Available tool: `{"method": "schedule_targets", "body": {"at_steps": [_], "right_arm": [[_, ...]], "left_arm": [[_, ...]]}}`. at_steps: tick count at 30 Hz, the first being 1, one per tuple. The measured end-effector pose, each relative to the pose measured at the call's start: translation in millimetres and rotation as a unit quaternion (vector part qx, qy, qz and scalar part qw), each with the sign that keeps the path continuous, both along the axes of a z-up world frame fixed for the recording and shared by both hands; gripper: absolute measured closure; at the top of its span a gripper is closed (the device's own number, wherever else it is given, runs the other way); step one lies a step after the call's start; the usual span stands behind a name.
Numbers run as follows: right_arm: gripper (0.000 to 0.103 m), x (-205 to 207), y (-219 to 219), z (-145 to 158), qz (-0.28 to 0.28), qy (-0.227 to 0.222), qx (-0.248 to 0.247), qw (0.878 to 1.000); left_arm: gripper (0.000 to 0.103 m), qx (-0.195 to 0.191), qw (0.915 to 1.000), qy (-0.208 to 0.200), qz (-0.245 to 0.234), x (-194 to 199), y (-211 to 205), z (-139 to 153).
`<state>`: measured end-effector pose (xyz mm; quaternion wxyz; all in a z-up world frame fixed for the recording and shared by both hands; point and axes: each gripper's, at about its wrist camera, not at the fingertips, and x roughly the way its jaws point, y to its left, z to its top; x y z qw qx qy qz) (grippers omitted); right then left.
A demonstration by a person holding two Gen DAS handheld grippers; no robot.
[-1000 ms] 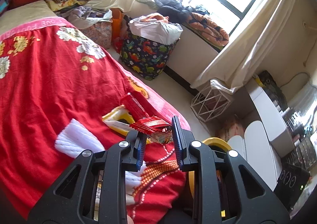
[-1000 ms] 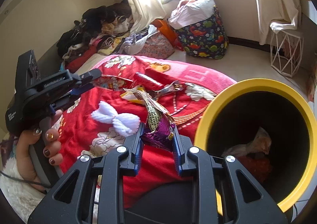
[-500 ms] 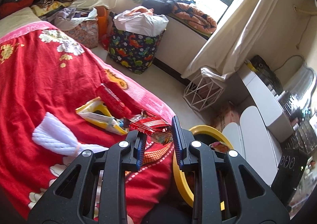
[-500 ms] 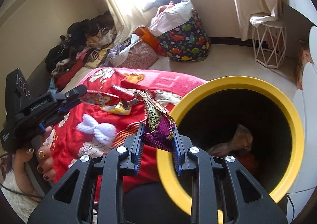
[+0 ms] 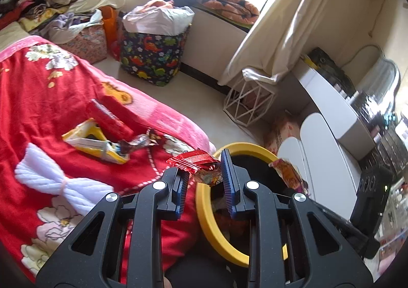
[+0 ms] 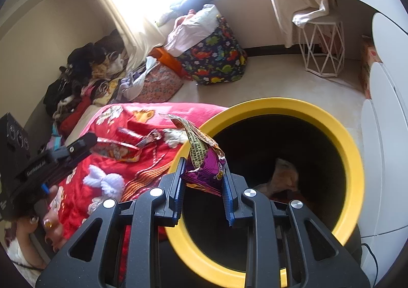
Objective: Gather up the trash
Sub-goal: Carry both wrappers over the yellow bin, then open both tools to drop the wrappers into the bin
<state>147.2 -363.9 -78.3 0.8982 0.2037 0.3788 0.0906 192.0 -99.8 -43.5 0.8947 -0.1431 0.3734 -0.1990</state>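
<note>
In the left wrist view my left gripper [image 5: 204, 169] is shut on a crumpled red snack wrapper [image 5: 196, 161], held at the near edge of the yellow-rimmed black bin [image 5: 204, 211]. In the right wrist view my right gripper [image 6: 202, 173] is shut on a purple and gold wrapper [image 6: 204, 168] over the bin's rim [image 6: 353, 160], with crumpled trash [image 6: 285, 175] lying at the bottom. On the red blanket [image 5: 38, 99] lie a yellow packet [image 5: 94, 145], a red tube [image 5: 109, 119] and a dark candy wrapper [image 5: 139, 141].
A white yarn bow [image 5: 58, 183] lies on the blanket. A dinosaur-print basket [image 5: 153, 58] and a white wire stool [image 5: 247, 102] stand on the floor by the window. White furniture [image 5: 329, 150] is right of the bin. A hand [image 6: 48, 224] holds the left gripper.
Both grippers have swung with their wrappers from over the bed toward the yellow bin. The bin now fills more of both views. Neither grip has changed.
</note>
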Motion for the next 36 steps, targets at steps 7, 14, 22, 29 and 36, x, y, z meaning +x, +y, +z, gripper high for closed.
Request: {"method": "schedule_targets", "body": {"at_steps": [7,14,22,29,36], "right_arm": [[0.078,0,-27,-5,-0.039,0.007,0.008,0.999],[0.078,-2,-47,-13,-0.067,0.016,0.013,0.998],[0.078,-1,-61,-20,-0.086,0.025,0.018,0.996],[0.078,-3,-71,-25,-0.095,0.031,0.022,0.995],[0.077,-2,-77,-29,-0.102,0.036,0.025,0.994]], "left_arm": [[0.084,0.013,0.9994,0.004,-0.031,-5,-25,-5],[0.084,0.025,0.9979,0.01,-0.058,-10,-48,-12],[0.084,0.039,0.9949,0.019,-0.092,-17,-73,-23],[0.084,0.048,0.9911,0.032,-0.12,-21,-92,-34],[0.084,0.057,0.9867,0.043,-0.146,-25,-108,-46]]}}
